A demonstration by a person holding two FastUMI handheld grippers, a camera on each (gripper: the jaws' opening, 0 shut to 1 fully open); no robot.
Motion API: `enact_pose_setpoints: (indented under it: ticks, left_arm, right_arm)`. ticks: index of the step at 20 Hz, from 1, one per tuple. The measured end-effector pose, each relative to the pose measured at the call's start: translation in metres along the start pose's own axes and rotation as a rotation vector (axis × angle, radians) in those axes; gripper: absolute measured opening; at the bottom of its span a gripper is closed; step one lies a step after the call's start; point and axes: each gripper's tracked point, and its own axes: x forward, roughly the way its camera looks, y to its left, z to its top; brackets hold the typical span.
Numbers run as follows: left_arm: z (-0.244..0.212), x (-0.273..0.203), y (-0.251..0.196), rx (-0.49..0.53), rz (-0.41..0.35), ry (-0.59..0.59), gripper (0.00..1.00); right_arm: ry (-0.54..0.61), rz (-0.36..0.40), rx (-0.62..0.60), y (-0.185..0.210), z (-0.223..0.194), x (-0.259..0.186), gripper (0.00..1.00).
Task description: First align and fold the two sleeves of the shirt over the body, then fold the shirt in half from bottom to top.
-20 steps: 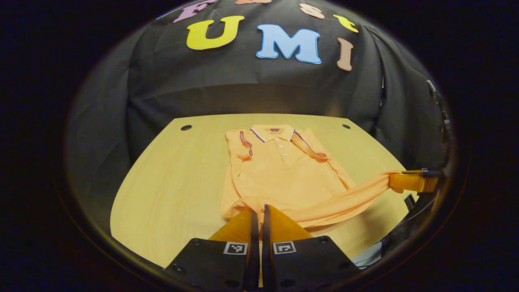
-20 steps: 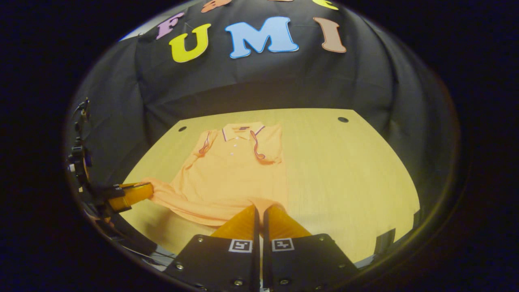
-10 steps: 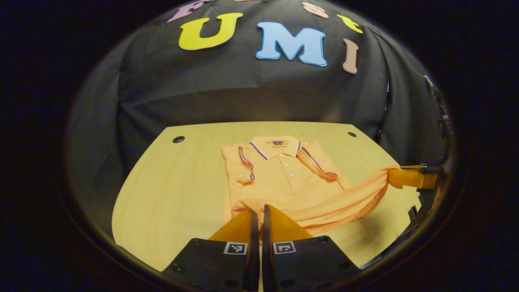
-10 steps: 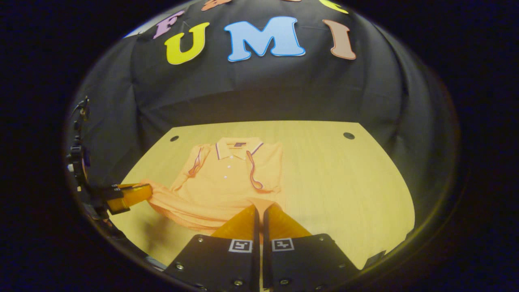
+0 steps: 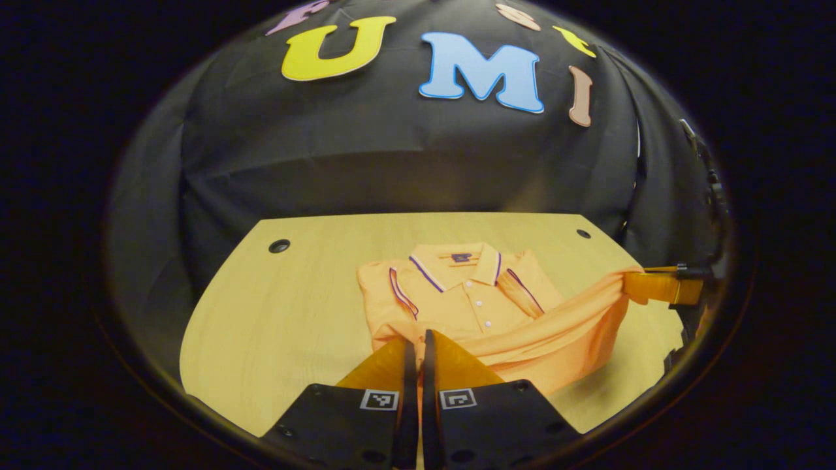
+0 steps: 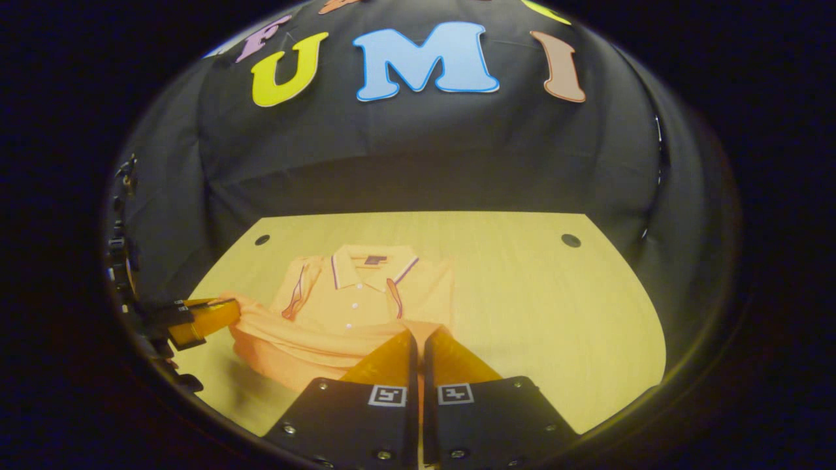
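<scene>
While you hold both grippers low over the pale wooden table [image 5: 274, 313], the orange polo shirt with thin dark stripes on its collar [image 5: 457, 300] lies on the table top with its collar at the far side, near the black cloth wall [image 5: 392, 163]. Both short sleeves are folded in over the chest, one on each side of the little white buttons.

Your left gripper [image 5: 418, 343] has its two fingers pressed close together, and a bottom corner of the shirt is pinched between them. In the left gripper view, the bottom edge of the shirt runs up off the table from that corner, like a hanging band, over to your right gripper [image 5: 643, 287], which shows at the right side with the cloth gathered at its tip.

In the right gripper view, your right gripper [image 6: 418, 343] also has its fingers squeezed together on the other bottom corner of the shirt. Your left gripper [image 6: 225, 313] shows at the left side there, with the cloth bunched at its end.

The lifted bottom part sags between the two grippers and hangs over the lower half of the shirt. The top half, with the collar and the buttons, lies flat on the table. Two small dark round holes [image 6: 570, 240] sit near the far corners of the table.
</scene>
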Motion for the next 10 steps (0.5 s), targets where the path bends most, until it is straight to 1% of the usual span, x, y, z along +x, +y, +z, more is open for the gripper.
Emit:
enact_pose_setpoints:
  ticks: [6, 10]
  left_arm:
    - [0.032, 0.043, 0.009, -0.009, -0.003, -0.037, 0.09]
    - [0.051, 0.075, 0.015, -0.004, -0.003, -0.05, 0.09]
  right_arm:
    - [-0.012, -0.029, -0.003, -0.005, 0.025, 0.038, 0.03]
    - [-0.019, -0.053, -0.027, -0.01, 0.042, 0.068, 0.03]
